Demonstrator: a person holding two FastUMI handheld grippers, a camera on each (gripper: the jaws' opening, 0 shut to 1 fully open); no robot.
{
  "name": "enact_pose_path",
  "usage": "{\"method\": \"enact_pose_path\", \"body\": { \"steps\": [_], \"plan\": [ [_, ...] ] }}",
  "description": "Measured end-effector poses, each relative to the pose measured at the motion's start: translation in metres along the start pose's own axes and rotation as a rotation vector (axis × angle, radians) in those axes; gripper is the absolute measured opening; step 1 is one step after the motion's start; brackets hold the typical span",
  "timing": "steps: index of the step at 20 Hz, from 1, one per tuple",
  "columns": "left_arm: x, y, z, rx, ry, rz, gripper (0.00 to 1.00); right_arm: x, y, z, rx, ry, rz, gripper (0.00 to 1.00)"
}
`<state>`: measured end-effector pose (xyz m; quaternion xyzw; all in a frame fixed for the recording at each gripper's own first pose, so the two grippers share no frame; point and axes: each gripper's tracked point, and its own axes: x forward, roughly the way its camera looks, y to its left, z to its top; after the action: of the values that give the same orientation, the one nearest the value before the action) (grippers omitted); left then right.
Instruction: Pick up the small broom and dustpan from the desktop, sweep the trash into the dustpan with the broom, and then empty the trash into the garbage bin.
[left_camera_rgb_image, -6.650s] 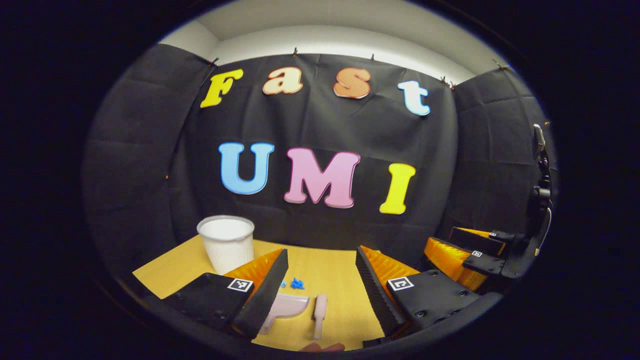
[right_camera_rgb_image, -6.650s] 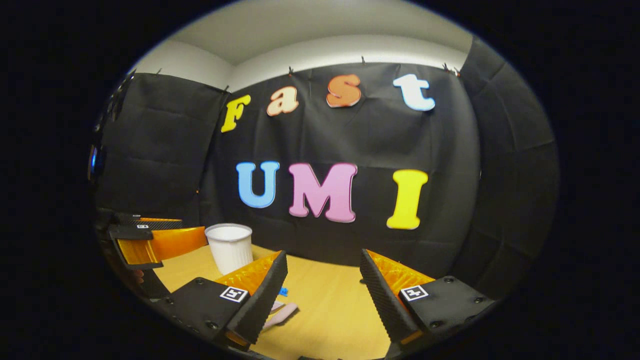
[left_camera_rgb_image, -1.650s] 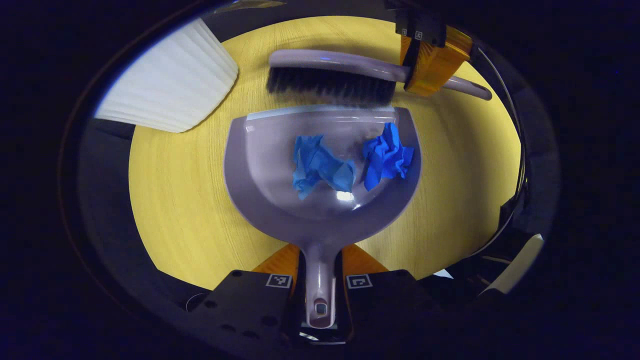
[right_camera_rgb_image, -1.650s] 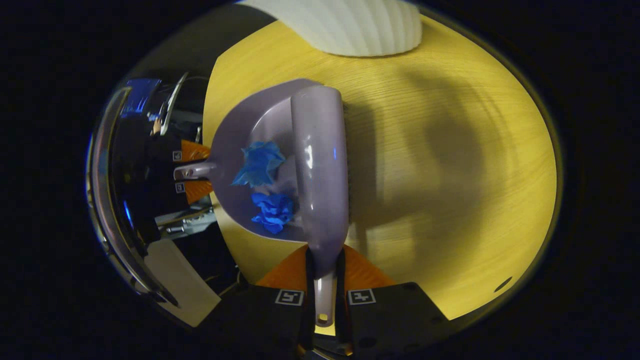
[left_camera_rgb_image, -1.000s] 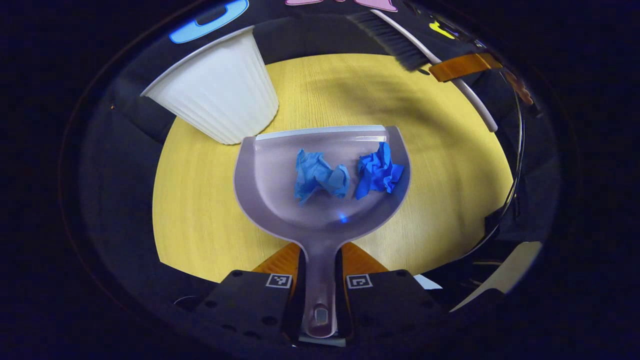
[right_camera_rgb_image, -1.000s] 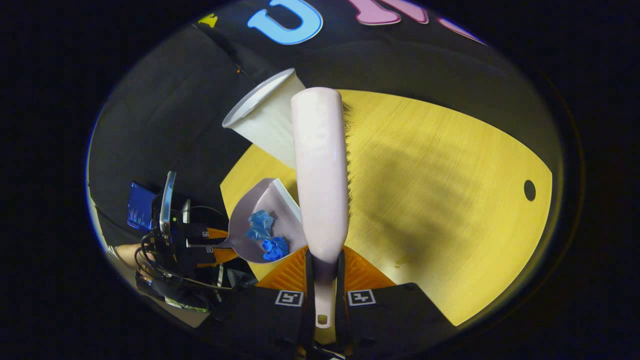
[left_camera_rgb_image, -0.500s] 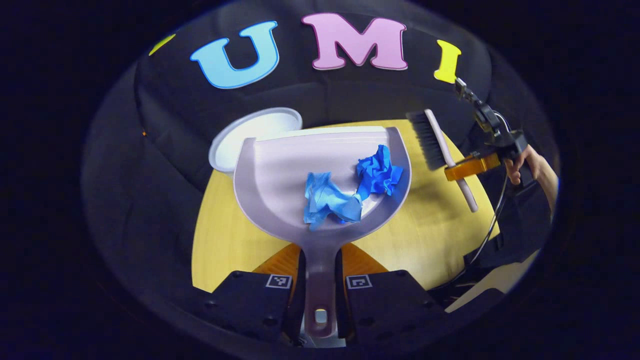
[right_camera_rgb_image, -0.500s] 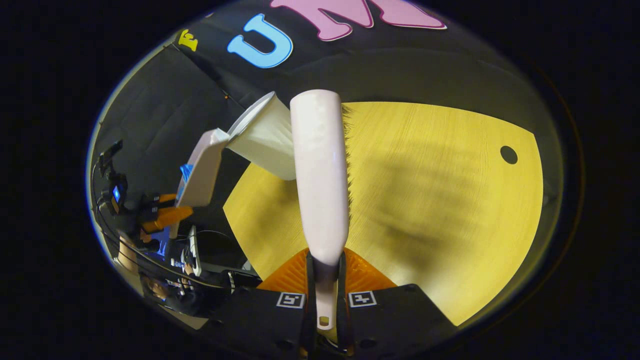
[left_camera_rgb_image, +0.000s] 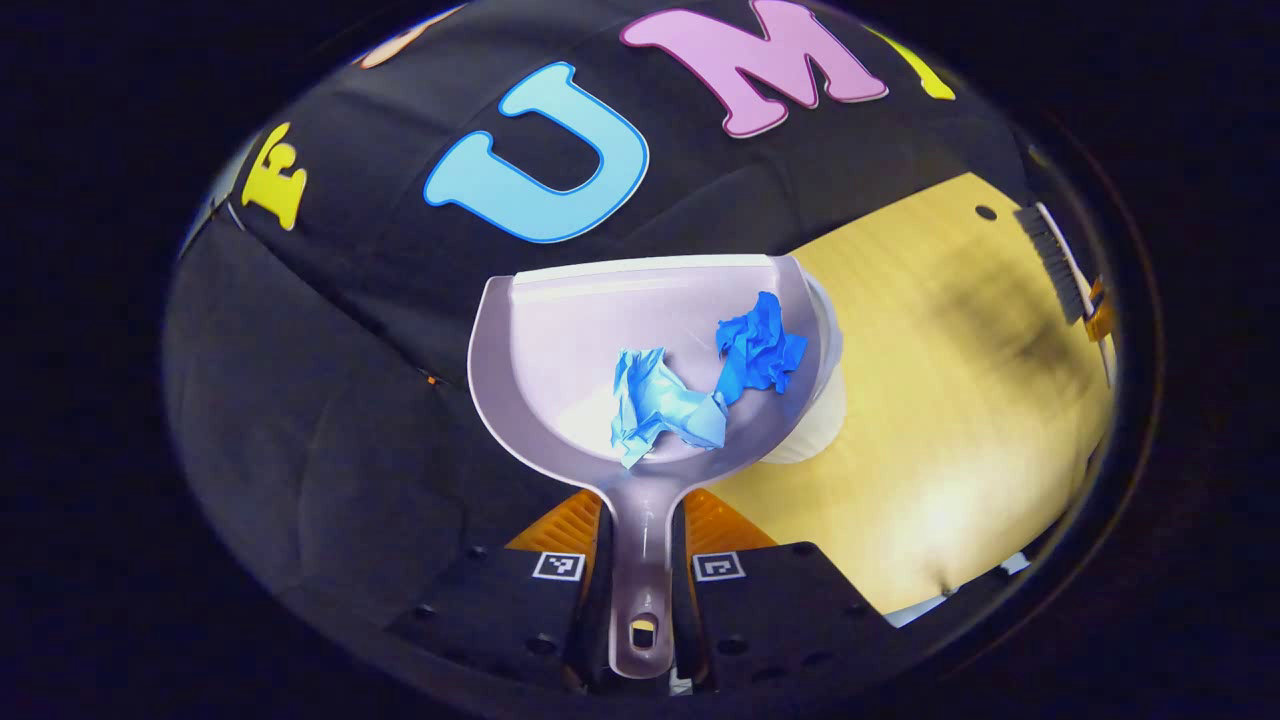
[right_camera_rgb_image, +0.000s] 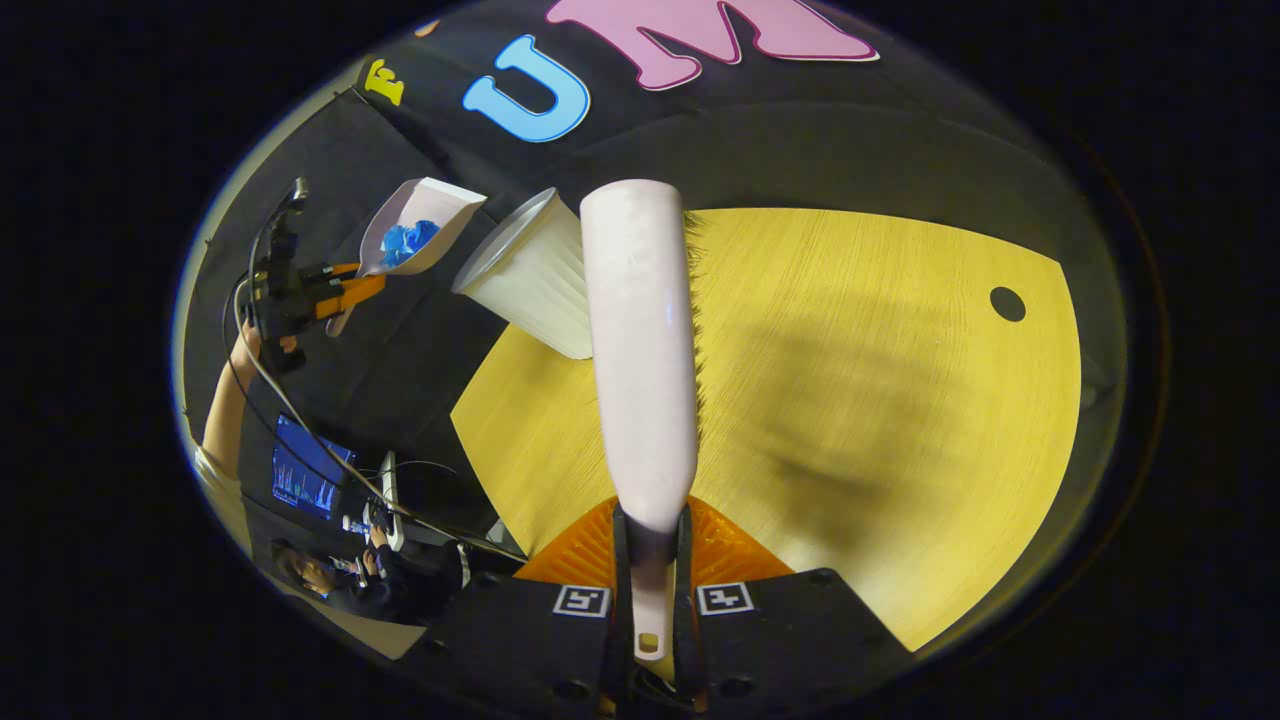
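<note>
My left gripper (left_camera_rgb_image: 641, 540) is shut on the handle of the pale lilac dustpan (left_camera_rgb_image: 600, 340), which is lifted off the table. Two crumpled blue paper wads (left_camera_rgb_image: 700, 375) lie in the pan. The white ribbed garbage bin (left_camera_rgb_image: 822, 400) peeks out behind the pan's right edge. My right gripper (right_camera_rgb_image: 650, 560) is shut on the handle of the small broom (right_camera_rgb_image: 640, 350), held above the table with its bristles to the right. In the right gripper view the dustpan (right_camera_rgb_image: 415, 238) hangs raised, just left of the bin (right_camera_rgb_image: 535, 275), held by the left gripper (right_camera_rgb_image: 335, 285).
The yellow wooden table (right_camera_rgb_image: 880, 400) has a small round hole (right_camera_rgb_image: 1006, 303) near its far right side. A person's arm (right_camera_rgb_image: 225, 400) holds the left gripper at the left. A lit screen (right_camera_rgb_image: 300, 478) sits low at the left, off the table.
The dustpan has risen higher and moved left past the bin's rim, with both wads still in it. The broom has stayed nearly still above the table.
</note>
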<state>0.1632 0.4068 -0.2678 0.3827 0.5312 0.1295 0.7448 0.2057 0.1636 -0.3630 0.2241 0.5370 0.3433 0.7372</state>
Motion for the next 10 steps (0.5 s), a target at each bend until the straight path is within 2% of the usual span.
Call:
{"method": "enact_pose_path", "body": {
  "steps": [4,8,10],
  "plan": [
    [-0.010,0.017,0.007,0.295,0.066,0.195,0.23,-0.006,-0.012,-0.010,0.009,0.009,-0.016,0.17],
    [-0.010,0.023,0.008,0.551,0.092,0.317,0.23,-0.007,-0.026,-0.018,0.030,0.015,-0.030,0.17],
    [-0.012,0.023,0.010,0.699,0.085,0.416,0.23,-0.006,-0.031,-0.025,0.028,0.024,-0.040,0.17]
  ]
}}
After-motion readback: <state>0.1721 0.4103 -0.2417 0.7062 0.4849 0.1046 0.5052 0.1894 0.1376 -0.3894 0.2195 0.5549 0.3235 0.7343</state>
